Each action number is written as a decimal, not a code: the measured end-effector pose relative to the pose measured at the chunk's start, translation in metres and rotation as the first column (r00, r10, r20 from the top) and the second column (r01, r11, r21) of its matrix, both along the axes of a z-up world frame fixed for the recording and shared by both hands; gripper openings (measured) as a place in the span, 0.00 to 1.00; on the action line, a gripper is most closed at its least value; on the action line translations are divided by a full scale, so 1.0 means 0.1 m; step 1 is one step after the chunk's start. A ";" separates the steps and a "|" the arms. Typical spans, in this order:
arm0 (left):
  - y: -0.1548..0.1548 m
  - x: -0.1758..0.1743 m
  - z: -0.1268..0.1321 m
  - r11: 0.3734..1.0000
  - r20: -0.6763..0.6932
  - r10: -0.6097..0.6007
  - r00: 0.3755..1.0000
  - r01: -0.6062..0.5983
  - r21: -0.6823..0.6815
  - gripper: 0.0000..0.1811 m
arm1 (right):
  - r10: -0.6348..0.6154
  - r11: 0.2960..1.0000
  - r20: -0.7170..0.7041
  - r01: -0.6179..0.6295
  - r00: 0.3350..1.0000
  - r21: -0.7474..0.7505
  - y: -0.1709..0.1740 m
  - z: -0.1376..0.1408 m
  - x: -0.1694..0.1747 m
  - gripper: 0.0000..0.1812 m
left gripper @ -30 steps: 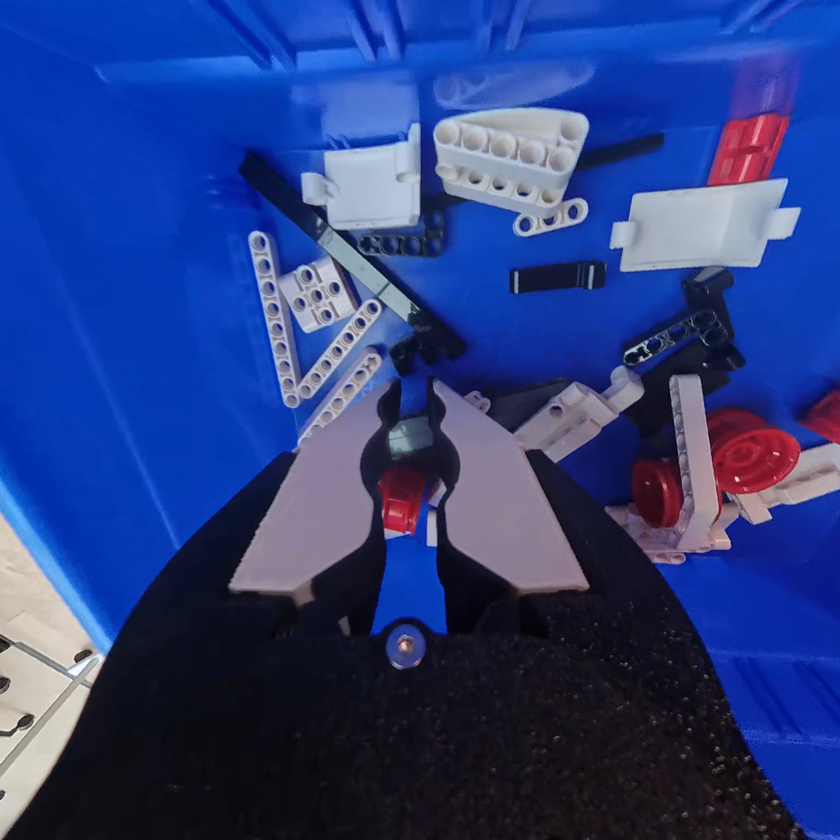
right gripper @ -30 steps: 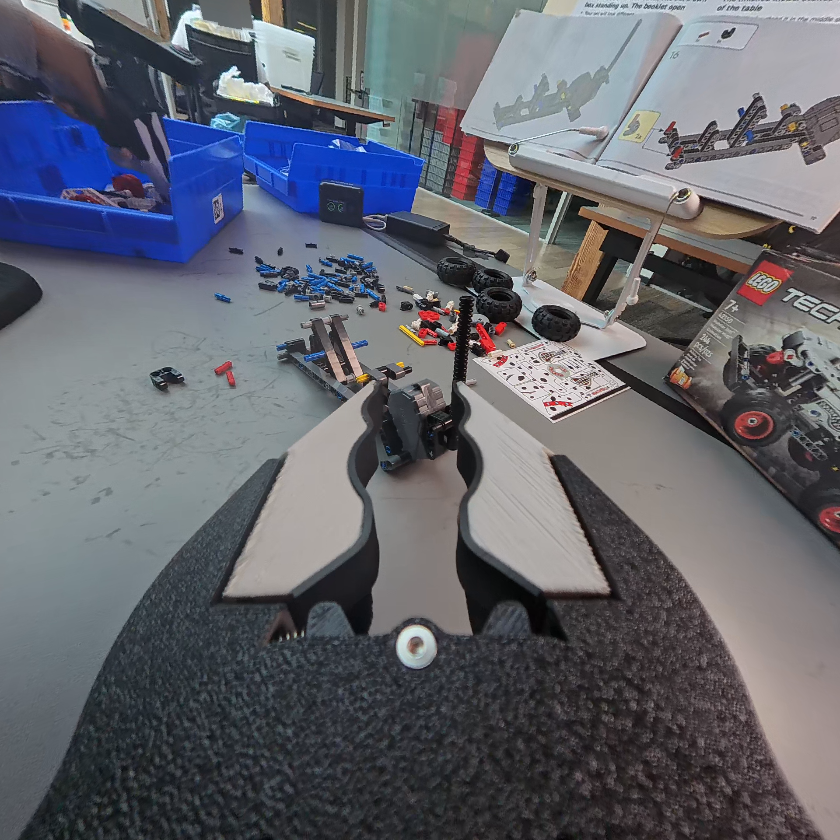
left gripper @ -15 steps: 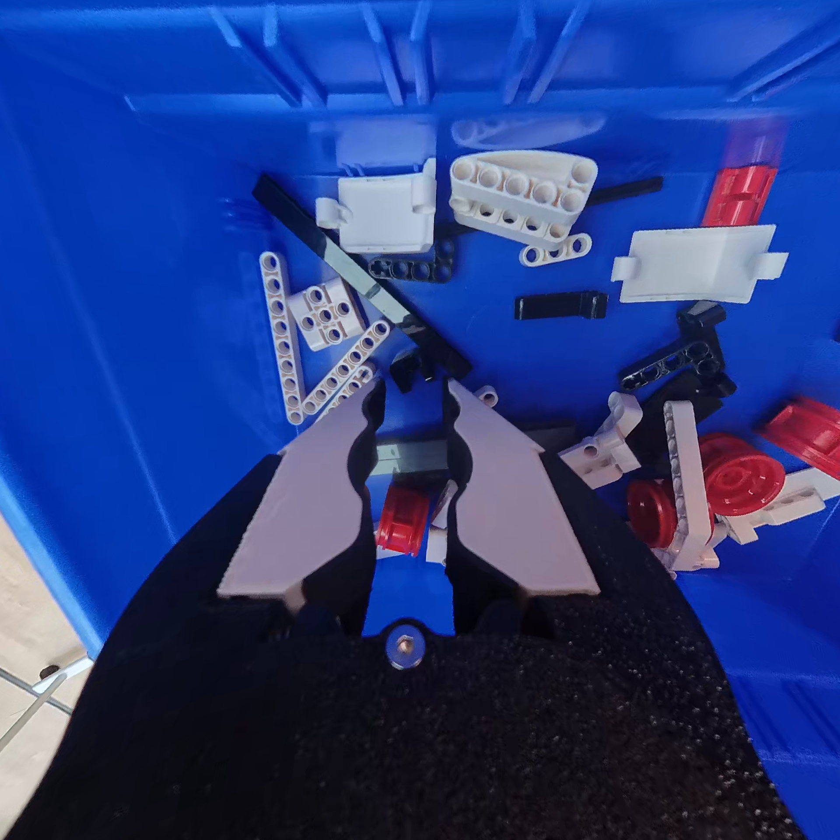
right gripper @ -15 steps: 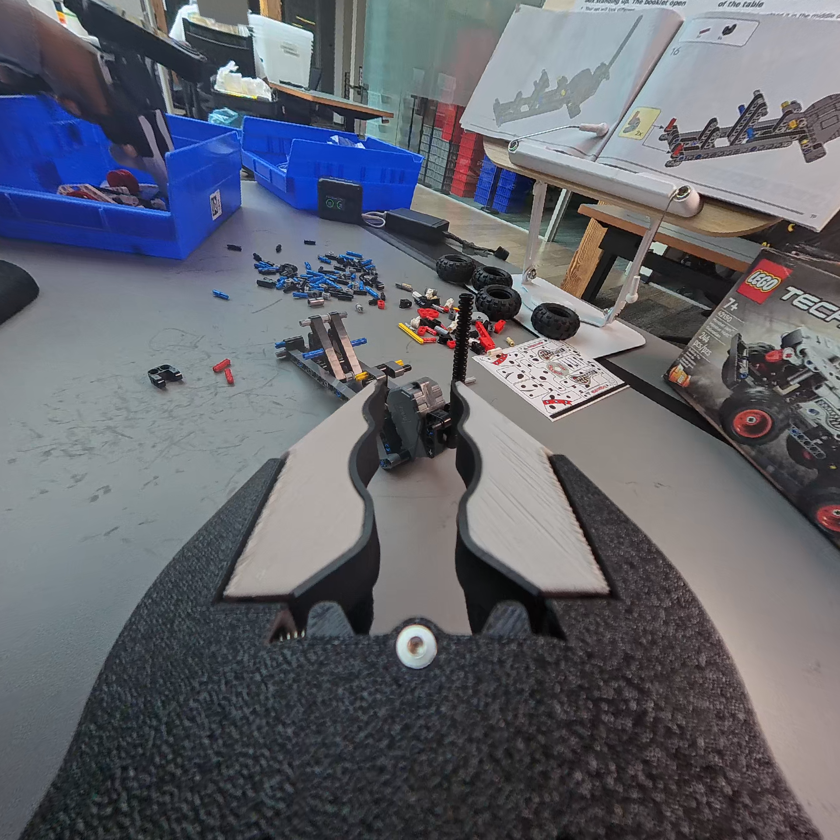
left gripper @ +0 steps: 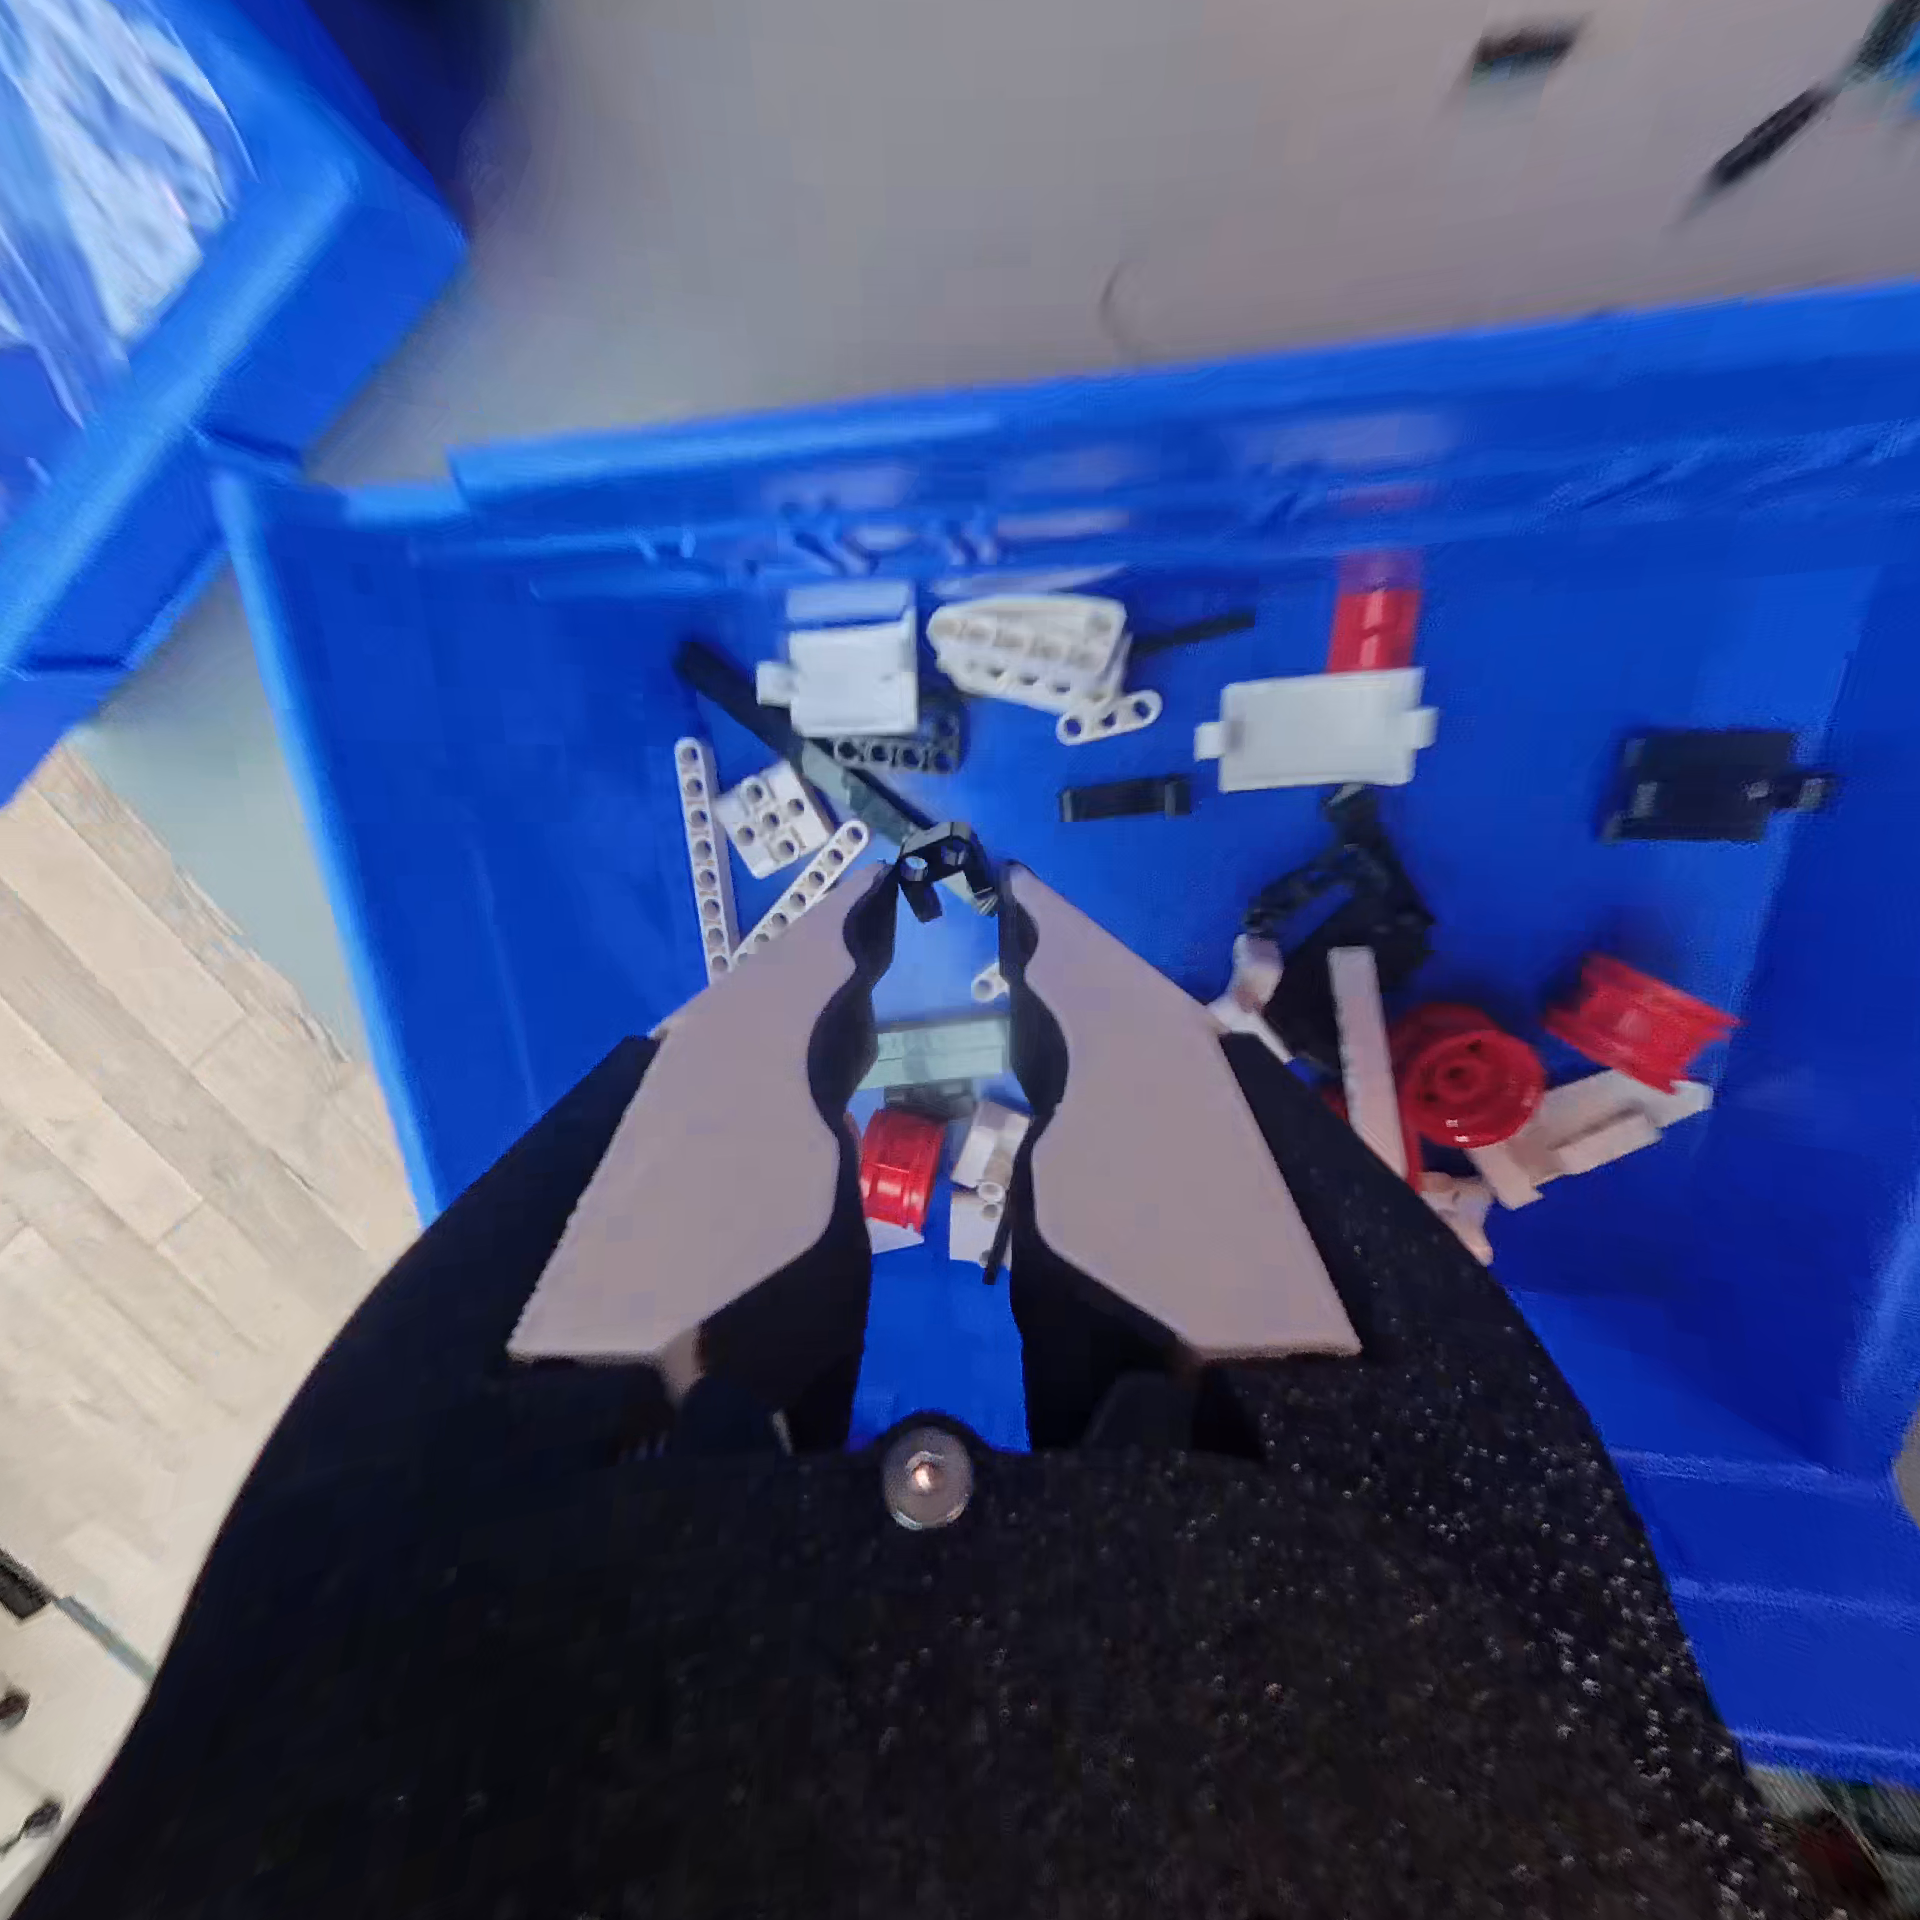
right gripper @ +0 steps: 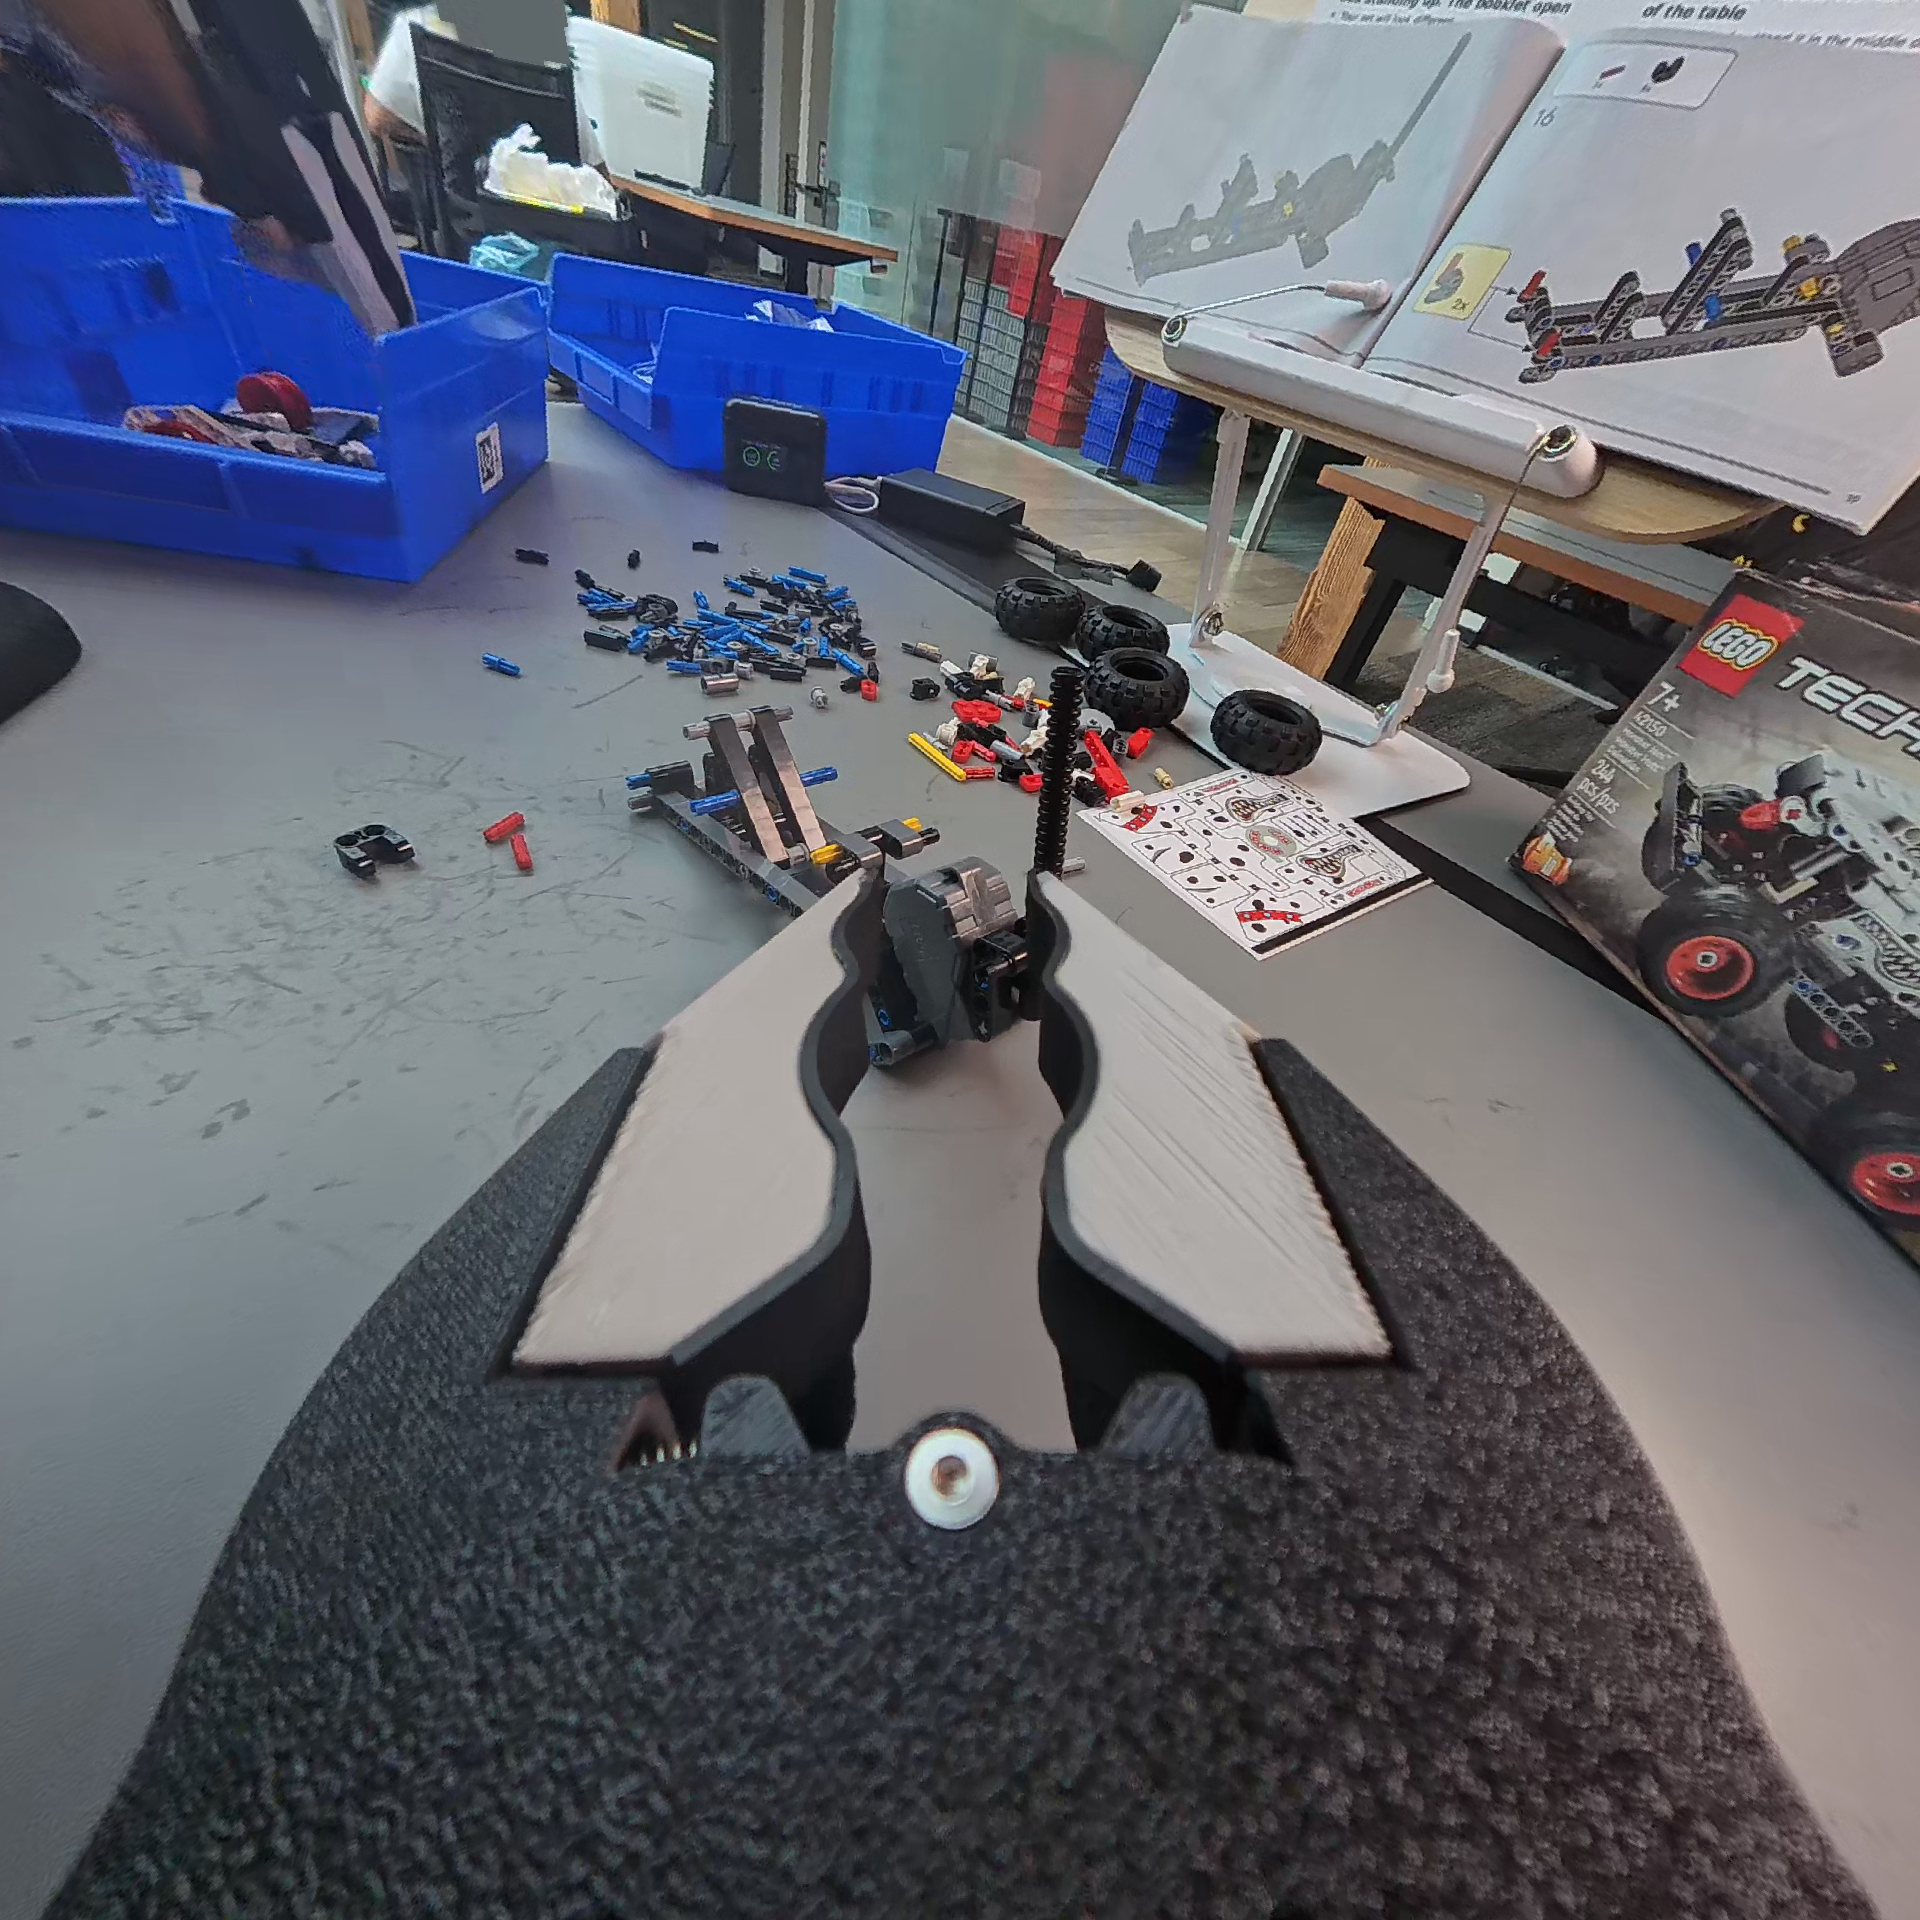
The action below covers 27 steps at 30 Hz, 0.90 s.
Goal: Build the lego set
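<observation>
My left gripper [left gripper: 943, 883] is shut on a small black connector [left gripper: 940, 864] at its fingertips and holds it above the blue bin [left gripper: 499, 831]. The bin holds white beams, white panels, black parts and red wheel hubs [left gripper: 1465, 1075]. My right gripper [right gripper: 948, 904] is shut on the dark grey block end [right gripper: 935, 940] of the long grey chassis frame [right gripper: 748, 800], which lies on the grey table [right gripper: 312, 1039]. A black ribbed axle [right gripper: 1058, 769] stands upright on the frame. The left gripper also shows in the right wrist view [right gripper: 343, 249], raised over the bin [right gripper: 260, 509].
On the table lie a pile of blue and black pins [right gripper: 727, 634], red small parts [right gripper: 997, 727], a black connector [right gripper: 372, 847], two red pins [right gripper: 511, 836], several black tyres [right gripper: 1132, 681] and a sticker sheet [right gripper: 1252, 857]. A booklet stand [right gripper: 1455, 260], set box [right gripper: 1766, 852] and second bin [right gripper: 748, 364] surround them. Some 60 centimetres of space lies between my two pairs of fingers.
My left gripper closed on the small black connector in the bin and lifted it up and back out of the bin. My right gripper has stayed still on the chassis.
</observation>
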<state>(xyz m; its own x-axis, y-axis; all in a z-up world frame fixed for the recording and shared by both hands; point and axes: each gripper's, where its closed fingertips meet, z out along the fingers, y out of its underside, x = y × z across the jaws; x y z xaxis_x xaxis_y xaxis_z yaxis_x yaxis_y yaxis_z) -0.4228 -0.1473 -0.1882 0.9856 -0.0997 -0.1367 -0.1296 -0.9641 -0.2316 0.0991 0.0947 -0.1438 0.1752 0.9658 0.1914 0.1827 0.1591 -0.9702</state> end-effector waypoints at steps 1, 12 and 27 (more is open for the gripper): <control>0.08 0.13 0.19 0.998 -0.006 -0.023 1.000 0.023 0.066 0.11 | 0.001 1.000 -0.003 -0.001 1.000 -0.001 0.00 0.01 0.00 0.15; 0.55 3.42 0.28 0.720 0.098 -0.684 0.723 0.646 0.253 0.12 | 0.042 0.998 -0.019 -0.041 0.999 0.042 -0.13 0.11 -0.01 0.14; 0.63 4.48 -0.40 0.514 0.154 -0.858 0.491 0.824 0.237 0.12 | 0.078 0.994 0.027 -0.080 0.997 0.078 -0.25 0.05 -0.05 0.14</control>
